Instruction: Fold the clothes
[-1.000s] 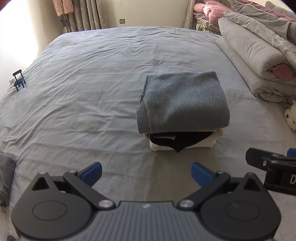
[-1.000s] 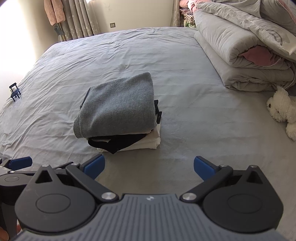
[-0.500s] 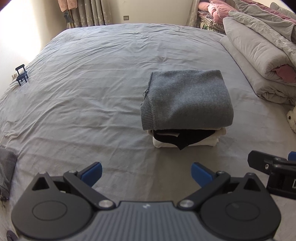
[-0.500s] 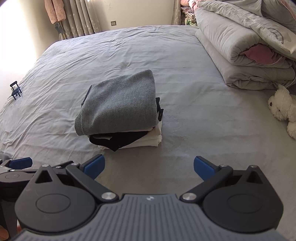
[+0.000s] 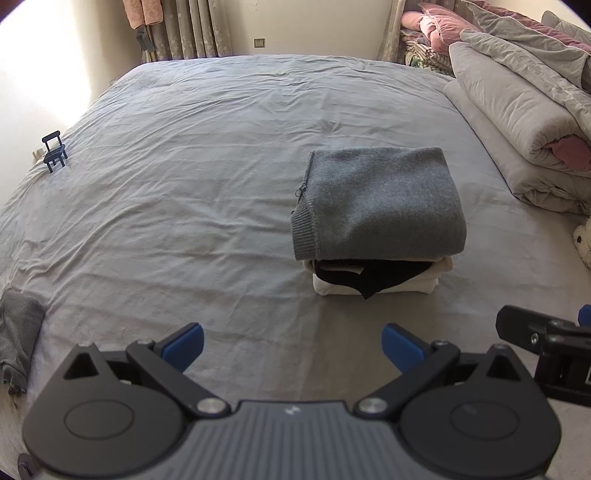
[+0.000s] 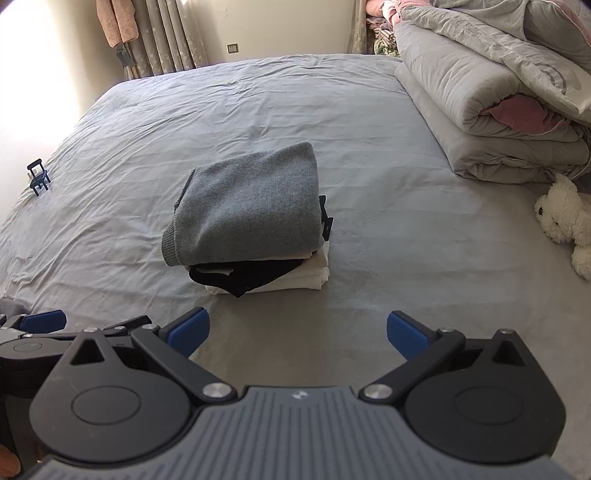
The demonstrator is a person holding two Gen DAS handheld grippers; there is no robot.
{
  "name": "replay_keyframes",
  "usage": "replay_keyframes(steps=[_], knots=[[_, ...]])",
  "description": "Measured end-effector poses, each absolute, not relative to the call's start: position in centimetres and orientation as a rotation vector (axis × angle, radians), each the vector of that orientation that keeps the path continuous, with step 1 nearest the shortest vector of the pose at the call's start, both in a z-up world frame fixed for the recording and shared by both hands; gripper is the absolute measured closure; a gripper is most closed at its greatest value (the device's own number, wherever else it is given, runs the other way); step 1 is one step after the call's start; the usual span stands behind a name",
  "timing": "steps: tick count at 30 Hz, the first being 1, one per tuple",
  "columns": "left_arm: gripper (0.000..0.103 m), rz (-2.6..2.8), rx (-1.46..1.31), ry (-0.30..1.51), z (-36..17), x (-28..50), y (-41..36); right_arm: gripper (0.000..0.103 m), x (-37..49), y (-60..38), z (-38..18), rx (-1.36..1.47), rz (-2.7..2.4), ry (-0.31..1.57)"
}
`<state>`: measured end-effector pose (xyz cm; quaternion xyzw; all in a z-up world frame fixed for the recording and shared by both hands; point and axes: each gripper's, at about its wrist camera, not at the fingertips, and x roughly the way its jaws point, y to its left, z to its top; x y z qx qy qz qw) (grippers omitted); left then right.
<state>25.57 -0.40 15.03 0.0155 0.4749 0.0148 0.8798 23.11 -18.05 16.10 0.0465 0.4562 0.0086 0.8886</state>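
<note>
Grey bedsheet (image 5: 207,206) fills both views. Left gripper (image 5: 292,345) and right gripper (image 6: 297,330) hover low over its near edge, side by side, jaws wide, empty. Mid-bed, well ahead of both: folded grey sweater (image 6: 251,206) topping a stack with a black garment (image 6: 243,276) and a white garment (image 6: 303,277). Rolled duvets (image 6: 480,107) far right; curtains (image 5: 192,29) behind.

Grey-sheeted bed (image 5: 221,155) bearing a clothes stack (image 5: 376,221), rolled quilts (image 6: 480,110), plush toy (image 6: 565,221), small clip (image 5: 54,151).
</note>
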Motion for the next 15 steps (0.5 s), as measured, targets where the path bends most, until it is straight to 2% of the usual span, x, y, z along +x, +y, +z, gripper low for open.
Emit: replay_keyframes(steps=[15], knots=[[0.001,0.0,0.062,0.953,18.3,17.8,0.9,0.0,15.3,-15.5,20.5,0.07,0.089,0.888]])
